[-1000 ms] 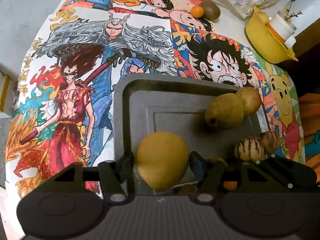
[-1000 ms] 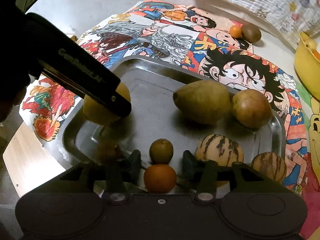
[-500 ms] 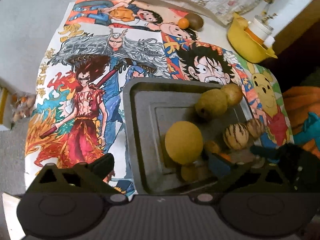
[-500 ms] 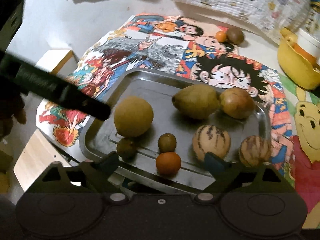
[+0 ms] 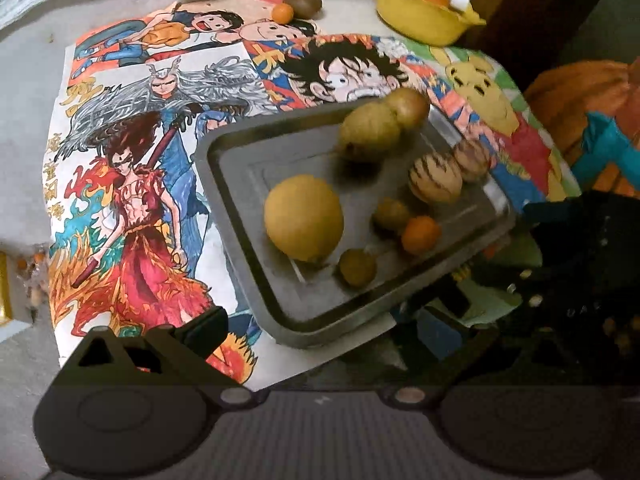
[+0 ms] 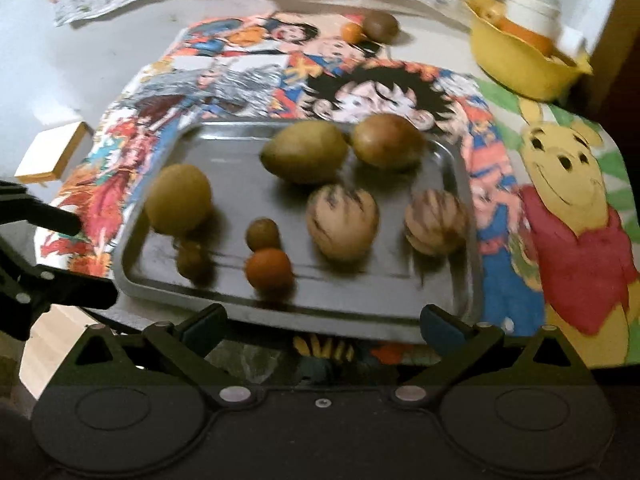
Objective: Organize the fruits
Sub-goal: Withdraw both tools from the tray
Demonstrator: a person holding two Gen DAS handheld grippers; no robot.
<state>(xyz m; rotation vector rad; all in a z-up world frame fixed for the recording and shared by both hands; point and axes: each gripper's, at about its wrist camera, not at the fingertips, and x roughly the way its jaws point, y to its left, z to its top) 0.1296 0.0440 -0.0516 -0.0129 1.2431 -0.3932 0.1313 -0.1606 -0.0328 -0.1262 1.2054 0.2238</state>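
A metal tray (image 6: 168,276) (image 5: 240,216) holds several fruits: a round yellow fruit (image 6: 178,199) (image 5: 304,217) at its left, a green pear-like fruit (image 6: 305,151), a brownish fruit (image 6: 387,141), two striped melons (image 6: 342,222) (image 6: 435,222), a small orange (image 6: 269,269) (image 5: 421,234) and two small greenish fruits (image 6: 262,233) (image 6: 190,260). My left gripper (image 5: 320,324) is open and empty, near the tray's near-left corner. My right gripper (image 6: 322,320) is open and empty, just before the tray's front edge.
A small orange (image 6: 352,32) and a brown kiwi (image 6: 381,26) lie on the cartoon mat (image 6: 560,184) at the back. A yellow bowl (image 6: 520,64) with a white cup stands at the back right. A wooden block (image 6: 52,154) lies at the left.
My left gripper let go of the round yellow fruit on the tray, opened and pulled back. My right gripper opened and drew back from the small orange.
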